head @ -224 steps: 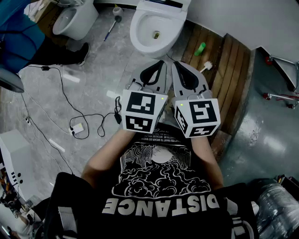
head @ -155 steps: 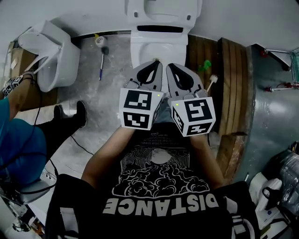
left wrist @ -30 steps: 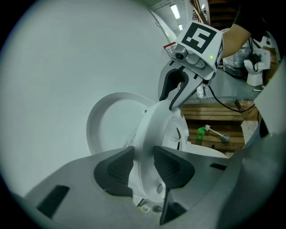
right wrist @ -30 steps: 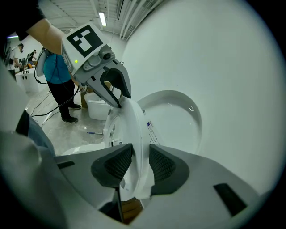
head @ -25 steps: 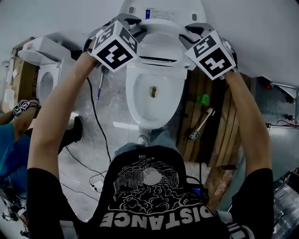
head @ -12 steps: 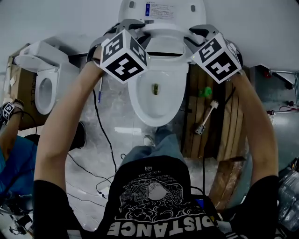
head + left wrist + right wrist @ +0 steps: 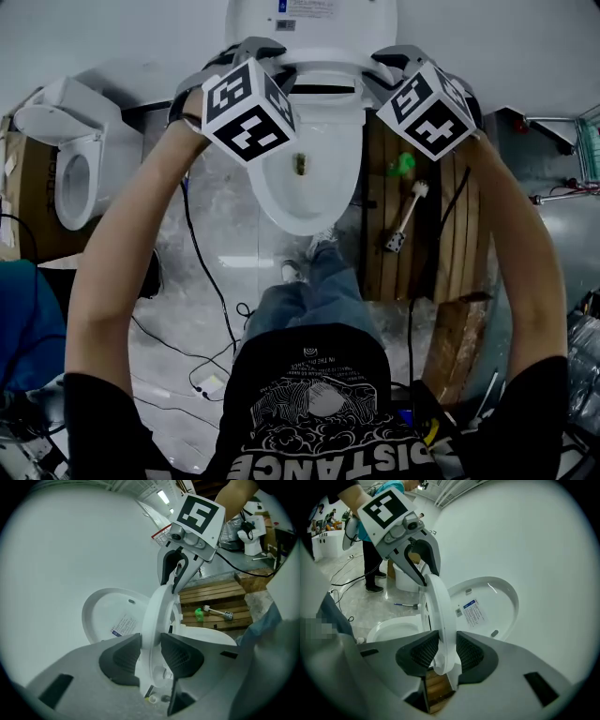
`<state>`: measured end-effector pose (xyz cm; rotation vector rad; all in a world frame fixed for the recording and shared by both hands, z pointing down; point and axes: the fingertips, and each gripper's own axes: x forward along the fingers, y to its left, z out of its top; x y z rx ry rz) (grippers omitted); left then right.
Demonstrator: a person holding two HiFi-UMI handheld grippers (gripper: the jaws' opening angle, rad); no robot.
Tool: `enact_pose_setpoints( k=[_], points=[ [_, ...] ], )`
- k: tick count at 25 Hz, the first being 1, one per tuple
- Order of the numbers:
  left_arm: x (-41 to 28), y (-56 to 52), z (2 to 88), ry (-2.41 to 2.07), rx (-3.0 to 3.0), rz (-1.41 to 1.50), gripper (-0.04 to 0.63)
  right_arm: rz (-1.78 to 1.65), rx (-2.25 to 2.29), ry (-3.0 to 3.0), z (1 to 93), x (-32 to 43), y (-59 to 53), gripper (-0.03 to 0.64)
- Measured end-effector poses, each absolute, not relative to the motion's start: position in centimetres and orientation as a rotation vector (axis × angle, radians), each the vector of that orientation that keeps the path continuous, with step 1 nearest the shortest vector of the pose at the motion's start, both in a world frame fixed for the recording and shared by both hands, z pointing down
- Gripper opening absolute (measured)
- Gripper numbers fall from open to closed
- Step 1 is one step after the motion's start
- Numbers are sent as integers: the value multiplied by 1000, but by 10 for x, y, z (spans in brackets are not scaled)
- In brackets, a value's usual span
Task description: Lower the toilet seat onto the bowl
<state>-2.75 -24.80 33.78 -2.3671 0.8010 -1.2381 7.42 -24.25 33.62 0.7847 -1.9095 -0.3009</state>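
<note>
Toilet seat point(image 7: 323, 67): stood tilted up, clamped at its two side rims by left gripper point(image 7: 150, 641) and right gripper point(image 7: 446, 646) alike, with bowl point(image 7: 281, 202) below, toward the person.

**Two-handed clamp at full reach**

The left arm point(image 7: 122, 253) and the right arm point(image 7: 520, 253) stretch forward, nearly straight and spread apart. The left gripper point(image 7: 151, 641) pinches one side edge of the toilet seat point(image 7: 157, 611) between its pads. The right gripper point(image 7: 446, 646) pinches the opposite edge. Both grippers tilt downward.
</note>
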Motion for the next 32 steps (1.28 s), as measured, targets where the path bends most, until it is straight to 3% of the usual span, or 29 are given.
enact_pose_setpoints(
  k=[32],
  points=[
    [-34, -88, 459, 677, -2234, -1343, 149, -502, 559, -1928, 452, 62, -83, 138]
  ],
)
